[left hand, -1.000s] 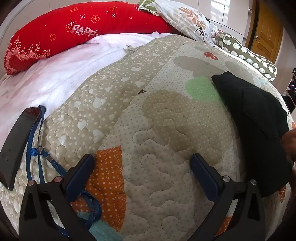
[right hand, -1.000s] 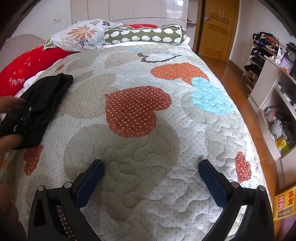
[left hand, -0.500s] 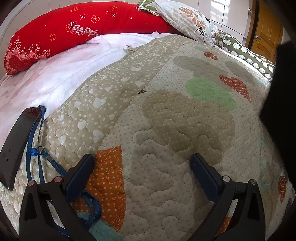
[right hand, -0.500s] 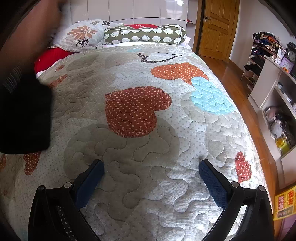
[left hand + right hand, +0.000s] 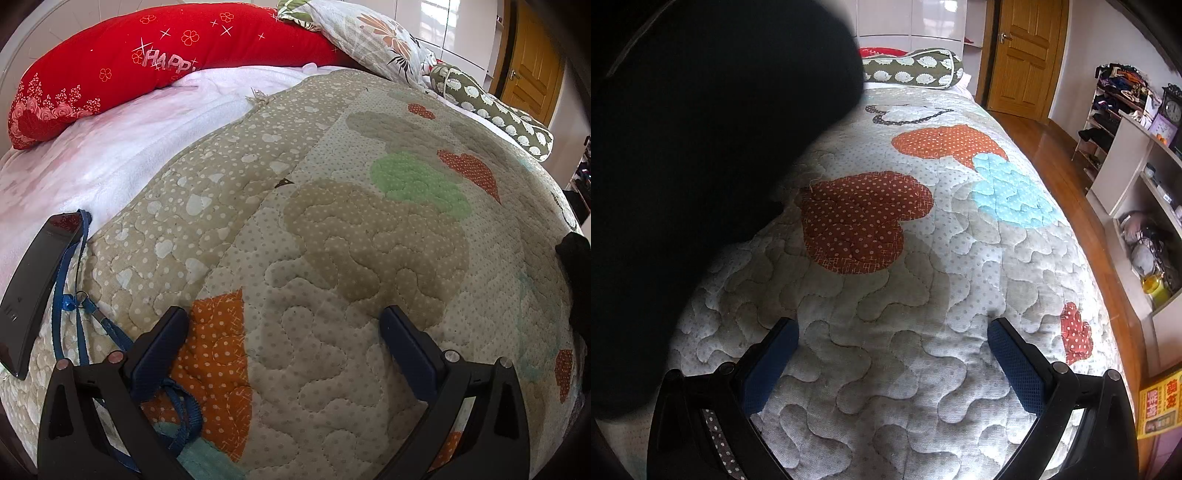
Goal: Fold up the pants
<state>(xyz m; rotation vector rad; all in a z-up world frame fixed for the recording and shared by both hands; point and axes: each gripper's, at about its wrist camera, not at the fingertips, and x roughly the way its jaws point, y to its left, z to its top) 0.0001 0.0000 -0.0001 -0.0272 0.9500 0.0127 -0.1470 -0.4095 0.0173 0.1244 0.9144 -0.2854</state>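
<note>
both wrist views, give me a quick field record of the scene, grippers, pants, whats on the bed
surface: patchwork quilted bedspread with heart patches
left gripper: open, empty, over the quilt
right gripper: open, empty, over the quilt
black pants: blurred dark mass filling the left of the right wrist view, close to the lens; a dark edge shows at the right rim of the left view
fold state: cannot tell
beside left gripper: black phone with blue lanyard
head of bed: red bolster pillow, floral pillow, green hedgehog-print bolster

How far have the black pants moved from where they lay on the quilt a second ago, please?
Yes. The black pants have been lifted off the quilt; they now loom before the right camera, covering the floral pillow seen earlier.
</note>
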